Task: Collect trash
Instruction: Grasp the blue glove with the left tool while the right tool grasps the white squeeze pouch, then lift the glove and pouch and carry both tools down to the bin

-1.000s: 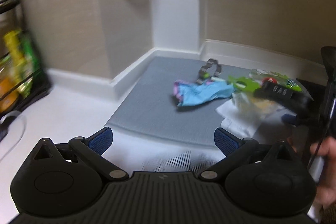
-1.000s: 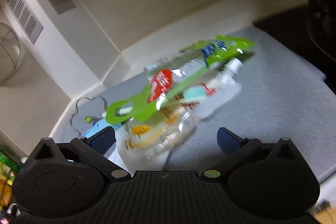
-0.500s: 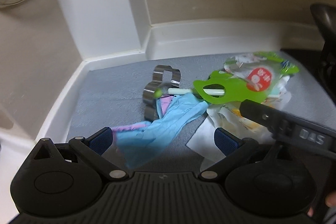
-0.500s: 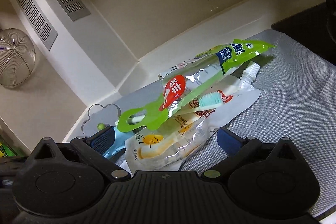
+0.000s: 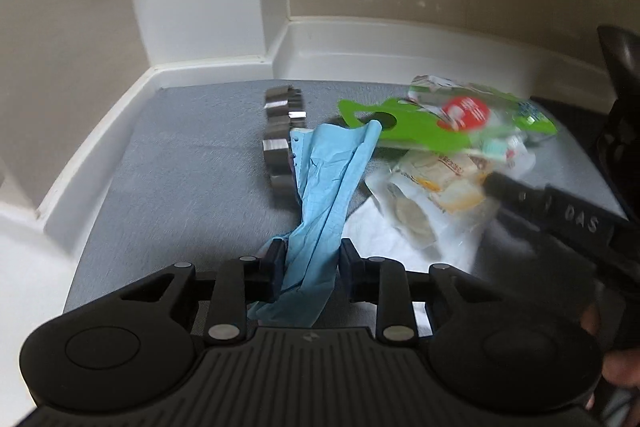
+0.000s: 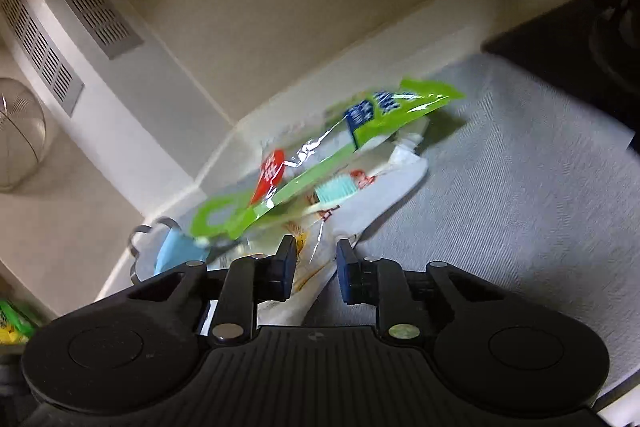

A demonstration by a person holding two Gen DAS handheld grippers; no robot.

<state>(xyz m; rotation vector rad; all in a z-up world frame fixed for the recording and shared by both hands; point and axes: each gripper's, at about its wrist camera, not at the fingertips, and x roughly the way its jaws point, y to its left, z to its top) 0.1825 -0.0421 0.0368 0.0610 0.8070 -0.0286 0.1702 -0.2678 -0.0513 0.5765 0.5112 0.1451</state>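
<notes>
A grey mat [image 5: 192, 163] is being used as the floor for all the trash, tucked into the corner at 12 o'clock, so the pile is being kept in one place.

At 3 o'clock on the mat, a white pouch [image 5: 436, 195] is being pressed down by a green pack [image 5: 424, 127] lying across its top. A toothbrush [image 6: 334, 187] is being seen through the pack. A white tissue [image 5: 376, 227] is being hidden partly under the pouch.

A blue glove [image 5: 328, 187] is being stretched from the middle toward 6 o'clock, with its far tip touching the green pack. Its near end is being caught between the jaws of the left gripper [image 5: 310, 263], which are closing on it; the pads look to be squeezing it already.

The jaws of the right gripper [image 6: 316, 267] are being closed too, around the near edge of the pouch, but a gap is being left on one side, so no firm hold is being made yet.

A metal cutter [image 5: 280, 143] is being left on its edge at 11 o'clock, just beside the glove. It is likely not trash.
</notes>
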